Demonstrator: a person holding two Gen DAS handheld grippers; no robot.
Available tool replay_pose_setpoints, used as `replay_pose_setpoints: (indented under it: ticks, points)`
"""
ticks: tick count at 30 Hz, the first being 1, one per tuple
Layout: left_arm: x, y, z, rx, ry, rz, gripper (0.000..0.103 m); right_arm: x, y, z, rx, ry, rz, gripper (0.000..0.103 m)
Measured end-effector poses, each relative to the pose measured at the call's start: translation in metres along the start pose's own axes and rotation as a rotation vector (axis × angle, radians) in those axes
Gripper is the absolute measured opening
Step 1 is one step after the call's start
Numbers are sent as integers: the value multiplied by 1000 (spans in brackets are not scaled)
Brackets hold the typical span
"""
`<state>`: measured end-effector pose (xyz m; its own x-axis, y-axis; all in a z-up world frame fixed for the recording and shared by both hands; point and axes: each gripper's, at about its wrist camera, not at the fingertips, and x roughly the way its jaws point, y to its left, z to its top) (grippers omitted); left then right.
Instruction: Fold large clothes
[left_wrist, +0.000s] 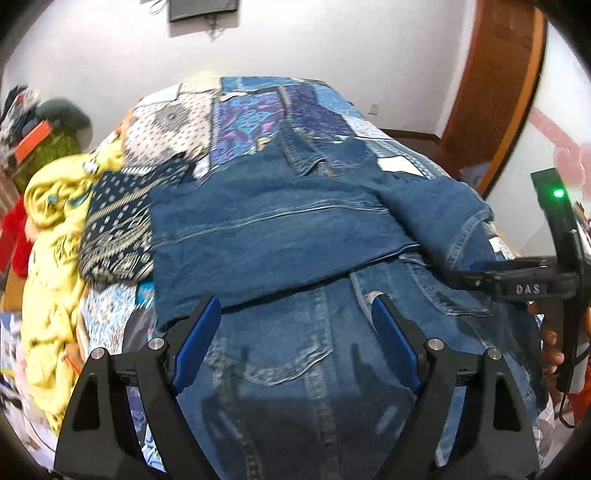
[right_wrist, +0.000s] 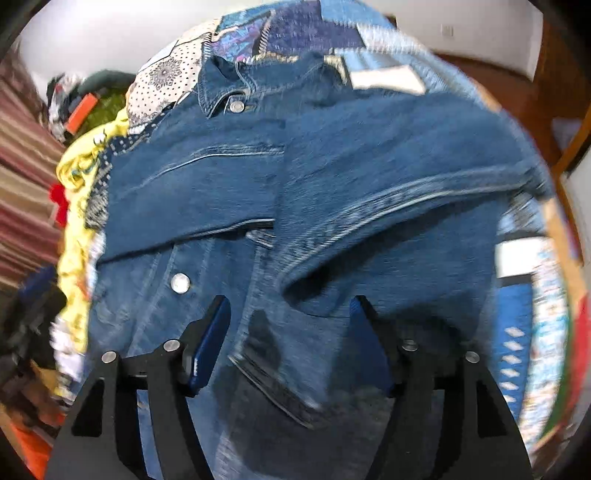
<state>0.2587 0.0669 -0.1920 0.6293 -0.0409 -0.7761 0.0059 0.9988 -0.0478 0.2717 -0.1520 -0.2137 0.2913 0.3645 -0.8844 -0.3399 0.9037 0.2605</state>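
A blue denim jacket (left_wrist: 280, 236) lies spread on a bed with a patchwork cover (left_wrist: 280, 107). Its sleeves are folded across the chest, collar at the far end. My left gripper (left_wrist: 295, 306) is open and empty, just above the jacket's lower front near a chest pocket. My right gripper (right_wrist: 290, 306) is open and empty above the jacket (right_wrist: 332, 177), near a metal button (right_wrist: 180, 283). The right gripper (left_wrist: 491, 273) also shows at the right edge of the left wrist view, its fingers lying on a sleeve.
A yellow garment (left_wrist: 55, 258) and a dark patterned cloth (left_wrist: 118, 225) are piled on the bed's left side. A red item (left_wrist: 14, 236) lies beyond. More clutter (left_wrist: 40, 136) stands at far left. A wooden door frame (left_wrist: 498, 92) is at right.
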Motion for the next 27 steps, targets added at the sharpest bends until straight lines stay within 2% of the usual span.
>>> replay_pose_setpoints:
  ticks: [2, 4, 6, 7, 13, 17, 21, 22, 23, 27]
  points:
    - [0, -12, 7, 31, -7, -5, 84, -6, -3, -1, -5, -14, 7, 64]
    - [2, -29, 21, 75, -19, -14, 84, -28, -20, -3, 14, -86, -15, 64]
    - [4, -46, 36, 108, -26, -36, 84, -45, -35, -2, 32, -149, -74, 65]
    - [6, -54, 44, 121, -26, -53, 84, -45, -35, -2, 32, -149, -74, 66]
    - [28, -108, 83, 207, -14, -131, 87, -79, -83, -5, 101, -271, -215, 74]
    - [63, -154, 100, 282, 54, -203, 87, -83, -105, -12, 145, -287, -259, 76]
    - [99, -194, 100, 365, 103, -223, 87, -73, -123, -16, 183, -258, -255, 77]
    - [110, -203, 98, 386, 121, -236, 82, -67, -126, -16, 189, -244, -254, 77]
    - [120, -211, 97, 401, 141, -242, 72, -65, -129, -18, 192, -234, -251, 77]
    - [155, -221, 88, 413, 228, -251, 56, -52, -135, -24, 202, -196, -220, 77]
